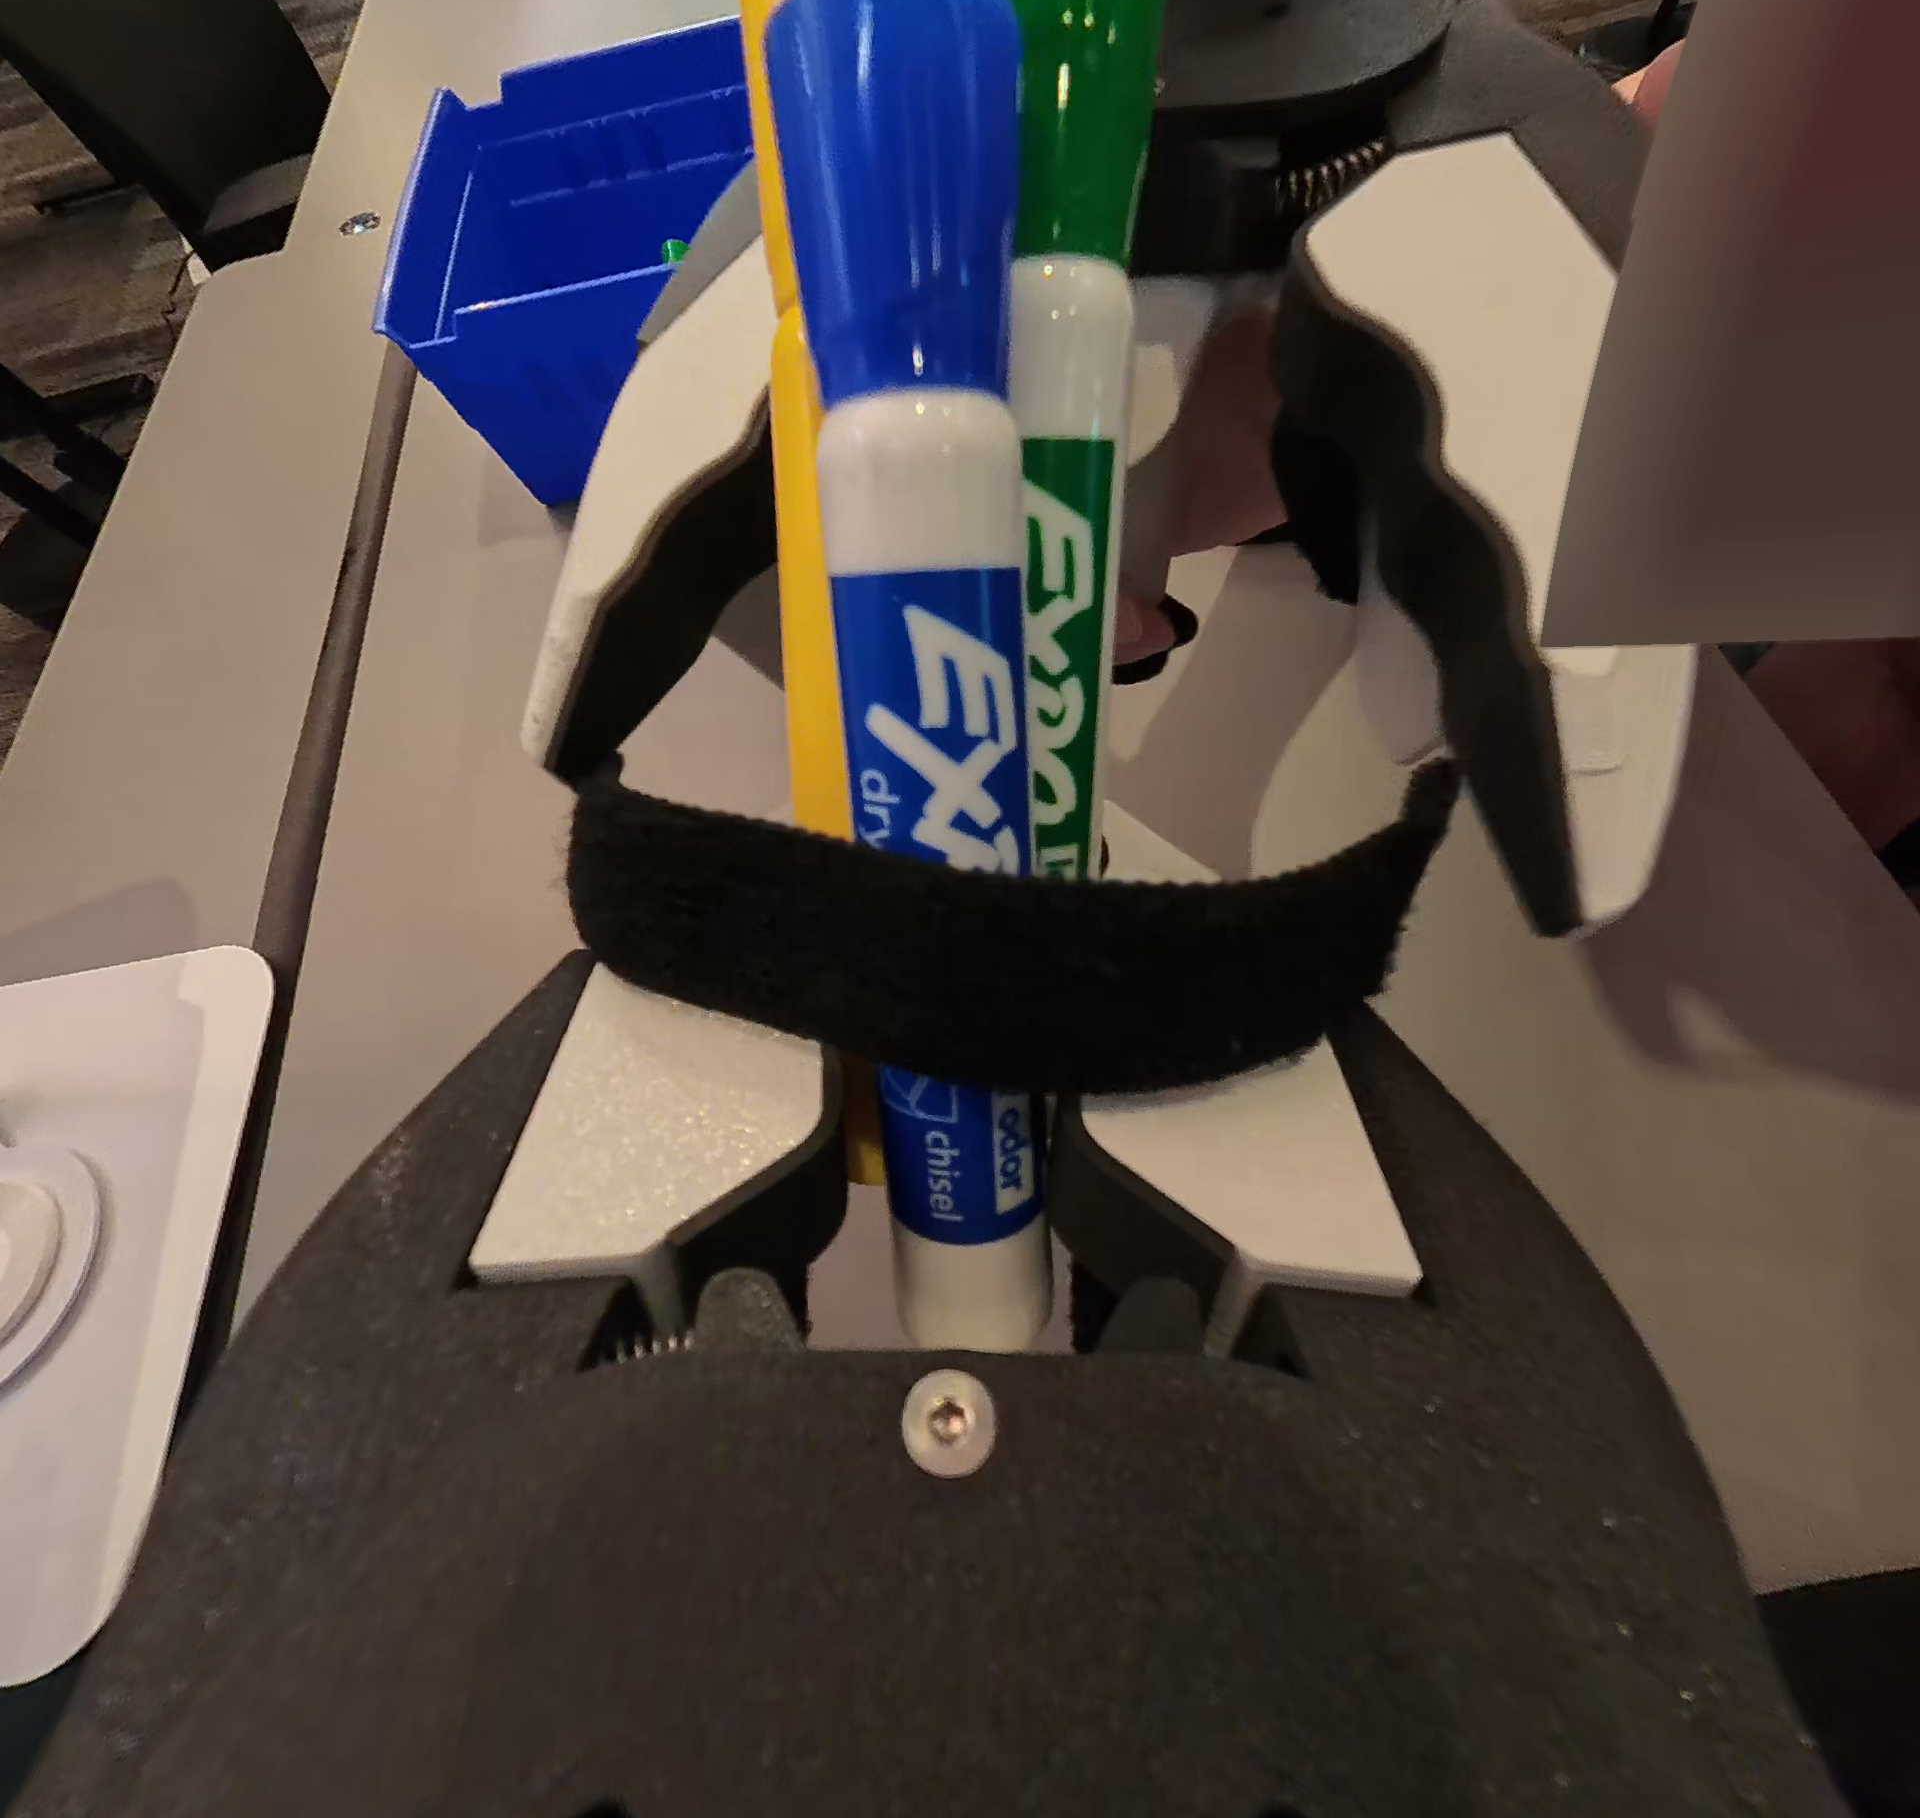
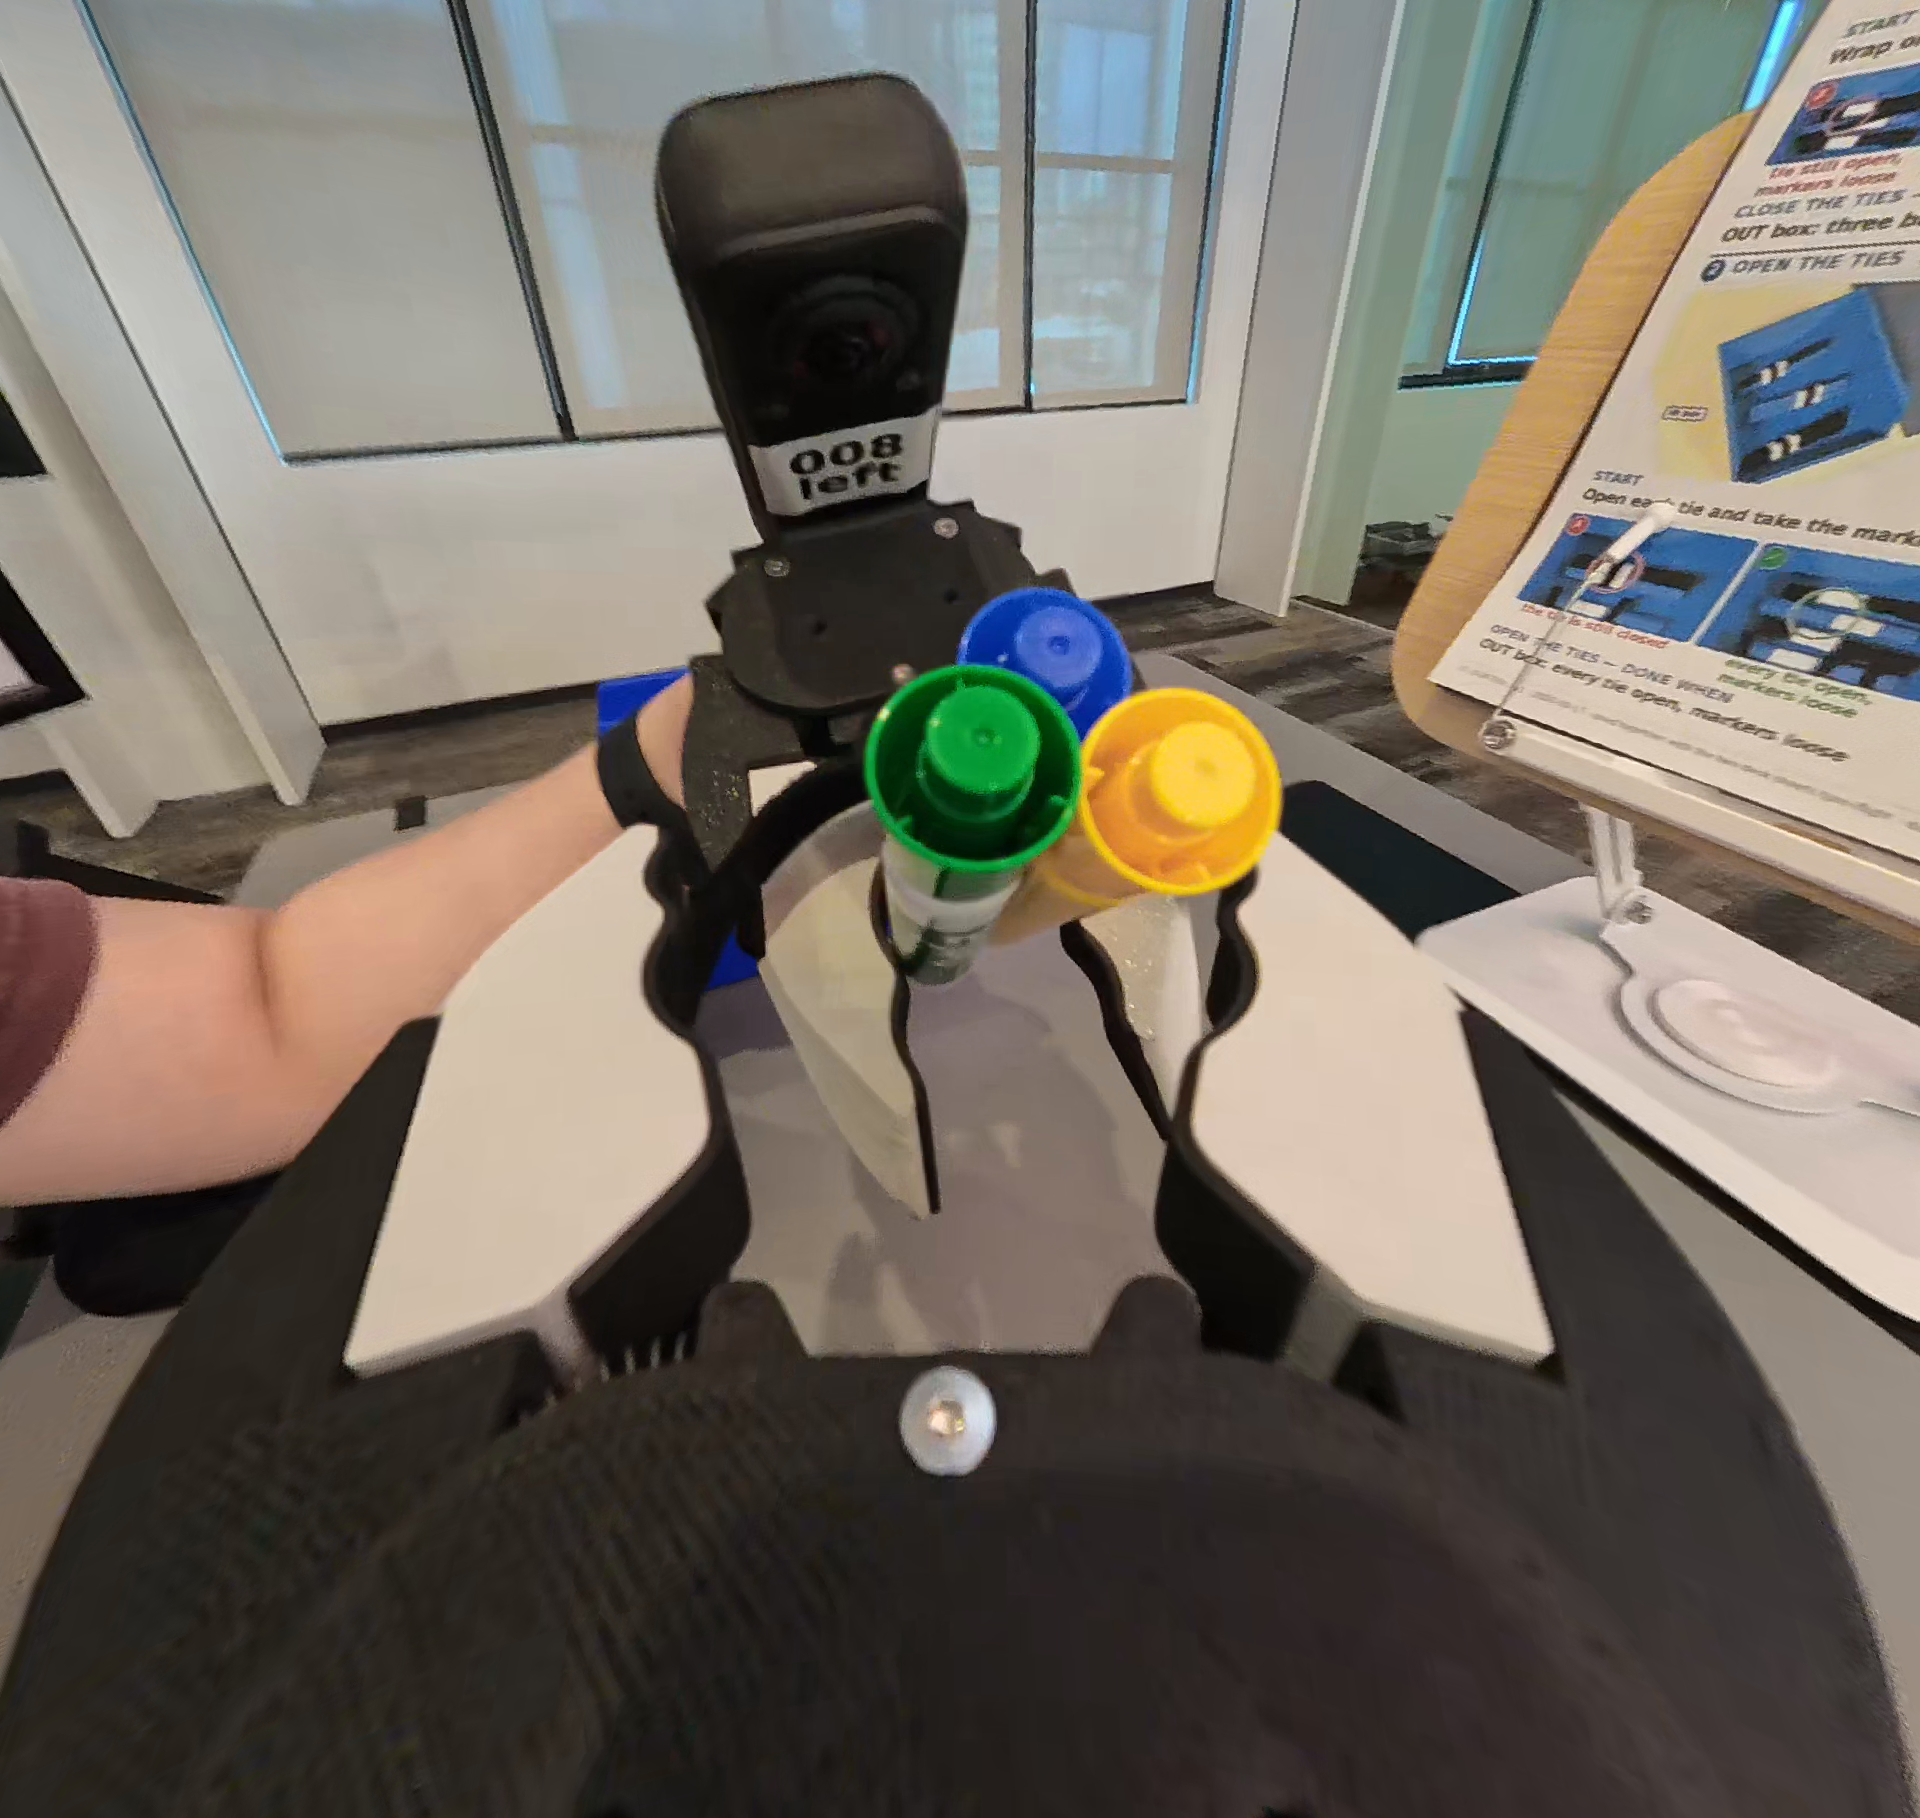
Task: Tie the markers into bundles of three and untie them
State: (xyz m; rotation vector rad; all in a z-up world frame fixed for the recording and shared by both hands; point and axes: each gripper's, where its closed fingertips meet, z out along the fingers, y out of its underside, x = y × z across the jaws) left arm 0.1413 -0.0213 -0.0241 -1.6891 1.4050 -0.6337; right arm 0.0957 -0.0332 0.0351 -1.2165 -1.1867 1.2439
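Black fuzzy hook-and-loop strap sags in a wide curve just ahead of my left gripper, crossing in front of the three markers I hold there. That left pair of jaws is closed tight on the bundle near its tail ends: a blue-capped dry-erase marker with a white and blue barrel sits nearest the camera, a green-capped marker with a white and green barrel lies against its right side, and a yellow marker is tucked behind its left side. All three run straight out along my left fingers. My right gripper faces them from the opposite end with its jaws spread wide and nothing pinched between them. The three round cap ends point back between its fingers, and the strap's two ends reach its two fingertips. Whether the strap is caught on those tips or only touches them, I cannot tell. Beyond my left jaws and to their left, a blue plastic open-topped bin stands on the grey tabletop. To the right of my right jaws, a printed instruction sheet leans on a stand, and a bare forearm reaches in from their left.
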